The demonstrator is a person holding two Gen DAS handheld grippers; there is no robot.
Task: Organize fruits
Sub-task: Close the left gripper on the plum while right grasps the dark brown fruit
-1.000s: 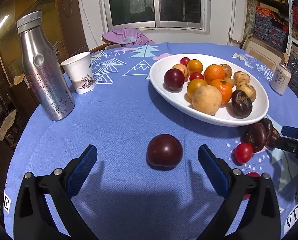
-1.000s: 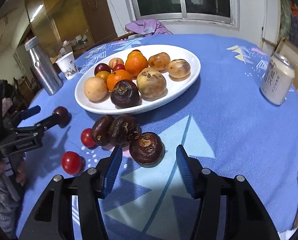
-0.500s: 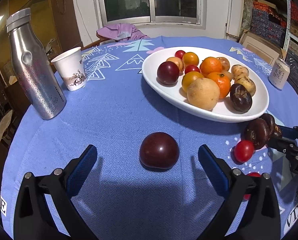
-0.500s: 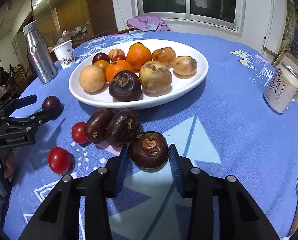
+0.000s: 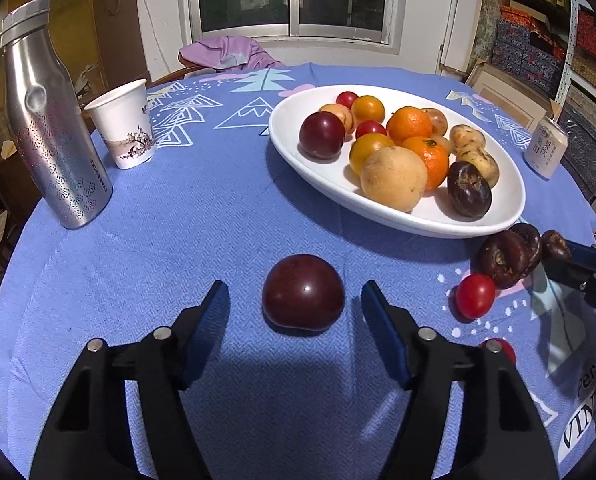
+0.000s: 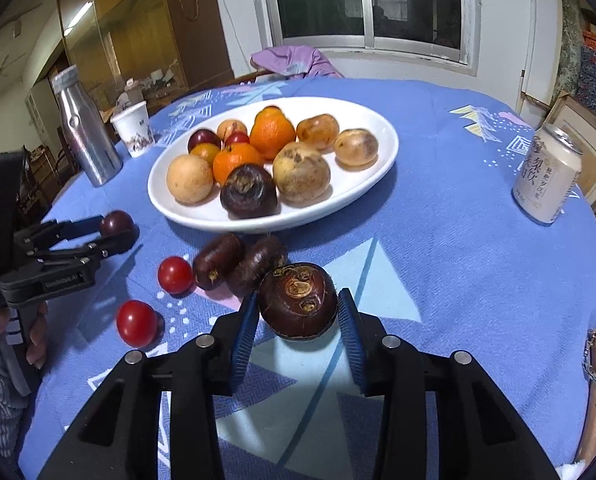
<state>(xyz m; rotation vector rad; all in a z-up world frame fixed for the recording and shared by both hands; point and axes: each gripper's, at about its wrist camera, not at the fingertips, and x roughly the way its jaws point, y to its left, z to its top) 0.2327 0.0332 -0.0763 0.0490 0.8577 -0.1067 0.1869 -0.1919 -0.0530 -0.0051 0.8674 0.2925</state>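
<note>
A dark red plum (image 5: 303,292) lies on the blue tablecloth between the jaws of my left gripper (image 5: 294,285). The jaws are closing, with a gap still showing on each side of the plum. My right gripper (image 6: 298,296) is shut on a dark brown round fruit (image 6: 298,300), its blue pads pressing both sides. Two more dark brown fruits (image 6: 217,260) and two cherry tomatoes (image 6: 175,275) lie in front of the white oval plate (image 6: 201,216), which holds oranges, plums and other fruit. From the right wrist, the left gripper (image 6: 113,232) shows at the plum (image 6: 116,222).
A dented steel bottle (image 5: 53,128) and a paper cup (image 5: 123,124) stand at the back left. A drink can (image 6: 548,176) stands at the right near the table edge. A purple cloth (image 5: 233,52) hangs on a chair behind the table. A person's hand (image 6: 37,328) grips the left tool.
The left jaws have come in from wide open to close around the plum. The right jaws have shut on the dark brown fruit and the gripper has moved slightly nearer it.
</note>
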